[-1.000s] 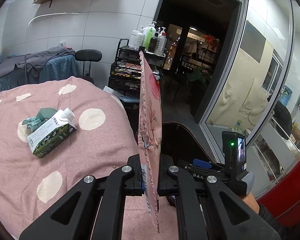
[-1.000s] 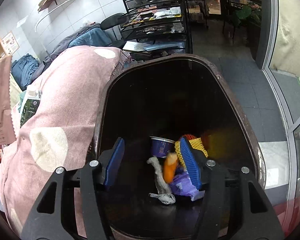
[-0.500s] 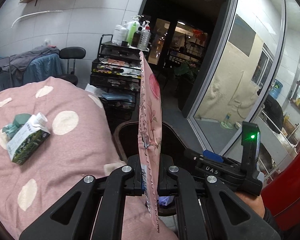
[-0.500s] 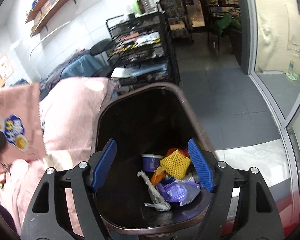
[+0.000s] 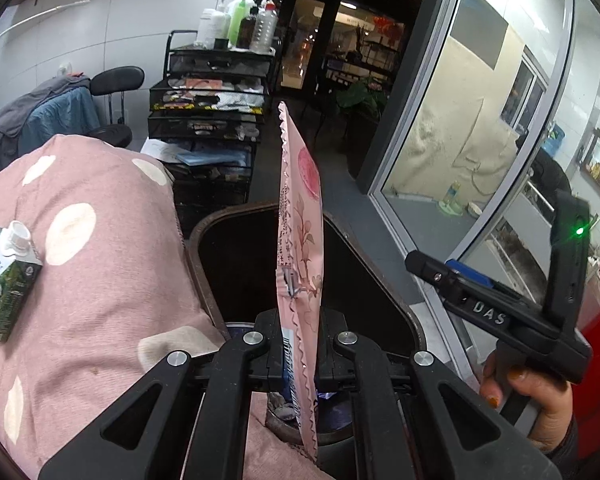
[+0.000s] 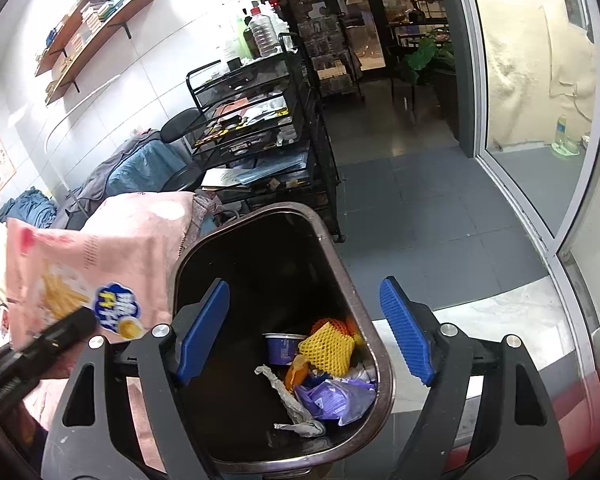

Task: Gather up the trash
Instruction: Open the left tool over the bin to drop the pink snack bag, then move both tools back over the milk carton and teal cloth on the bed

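Note:
My left gripper (image 5: 300, 344) is shut on a pink snack bag (image 5: 300, 240) and holds it upright, edge-on, over the near rim of a dark brown trash bin (image 5: 204, 276). The bag also shows in the right wrist view (image 6: 68, 280), left of the bin (image 6: 384, 380). My right gripper (image 6: 304, 332) is open and empty above the bin, which holds a yellow foam net (image 6: 330, 346), a purple cup (image 6: 282, 346), a purple wrapper (image 6: 332, 396) and crumpled paper (image 6: 288, 400). A green and white milk carton (image 5: 4, 284) lies on the pink dotted blanket (image 5: 100, 272).
A black wire cart (image 5: 212, 120) with bottles (image 5: 240, 20) on top stands behind the bin. A black stool (image 5: 116, 80) and draped clothes (image 5: 40, 112) are at the back left. A glass door (image 5: 460, 140) is on the right, with grey floor tiles (image 6: 420, 208) between.
My left gripper has carried the pink bag rightward off the blanket to over the bin. My right gripper has risen and pulled back from inside the bin and stays open.

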{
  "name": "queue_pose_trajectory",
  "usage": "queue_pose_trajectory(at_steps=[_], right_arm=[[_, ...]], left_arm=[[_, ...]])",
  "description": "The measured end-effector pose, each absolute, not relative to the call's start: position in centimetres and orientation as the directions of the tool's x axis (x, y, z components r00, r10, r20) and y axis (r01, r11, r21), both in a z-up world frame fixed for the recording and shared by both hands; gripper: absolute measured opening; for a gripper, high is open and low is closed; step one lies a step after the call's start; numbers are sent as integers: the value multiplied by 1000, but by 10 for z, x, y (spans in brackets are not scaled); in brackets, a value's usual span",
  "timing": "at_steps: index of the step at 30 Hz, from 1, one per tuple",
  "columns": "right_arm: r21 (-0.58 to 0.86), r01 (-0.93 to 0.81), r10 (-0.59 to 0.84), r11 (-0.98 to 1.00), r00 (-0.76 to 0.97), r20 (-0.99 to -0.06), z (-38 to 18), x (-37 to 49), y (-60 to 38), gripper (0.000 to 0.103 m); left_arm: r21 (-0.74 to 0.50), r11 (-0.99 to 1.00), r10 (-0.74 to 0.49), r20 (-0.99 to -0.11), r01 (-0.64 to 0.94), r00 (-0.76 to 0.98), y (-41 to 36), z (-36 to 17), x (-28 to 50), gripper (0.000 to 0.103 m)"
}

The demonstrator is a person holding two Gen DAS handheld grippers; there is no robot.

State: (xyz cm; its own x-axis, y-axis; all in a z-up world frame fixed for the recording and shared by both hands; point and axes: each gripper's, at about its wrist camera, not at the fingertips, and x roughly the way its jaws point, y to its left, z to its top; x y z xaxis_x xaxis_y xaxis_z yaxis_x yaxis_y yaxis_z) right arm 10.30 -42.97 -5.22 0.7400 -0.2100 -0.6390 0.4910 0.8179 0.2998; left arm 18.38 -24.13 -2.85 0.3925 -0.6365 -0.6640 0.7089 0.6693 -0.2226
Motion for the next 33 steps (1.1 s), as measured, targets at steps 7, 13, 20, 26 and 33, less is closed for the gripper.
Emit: queue_pose_trajectory(at_steps=[7,13,20,26,33], right_arm=[[295,497,-220,816,739,-637,-53,101,-432,85],[292,498,-224,817,740,-634,-52,100,-432,87],[286,493,-232,822,747,-623,-50,98,-431,89],[287,476,-234,831,768,-596,-48,97,-427,92],[284,427,-202,859,790,-579,-46,103,-414,93]], left_arm=[[-176,683,-585,-713,709,386,-250,-45,183,69],[-136,683,-559,-731,718,393,-254,-53,182,87],[-97,666,-569,-707,739,420,-253,-51,174,93],[-95,671,-599,-654,735,462,-238,-36,162,94],[-138,694,-632,-587,707,506,-200,-19,152,98]])
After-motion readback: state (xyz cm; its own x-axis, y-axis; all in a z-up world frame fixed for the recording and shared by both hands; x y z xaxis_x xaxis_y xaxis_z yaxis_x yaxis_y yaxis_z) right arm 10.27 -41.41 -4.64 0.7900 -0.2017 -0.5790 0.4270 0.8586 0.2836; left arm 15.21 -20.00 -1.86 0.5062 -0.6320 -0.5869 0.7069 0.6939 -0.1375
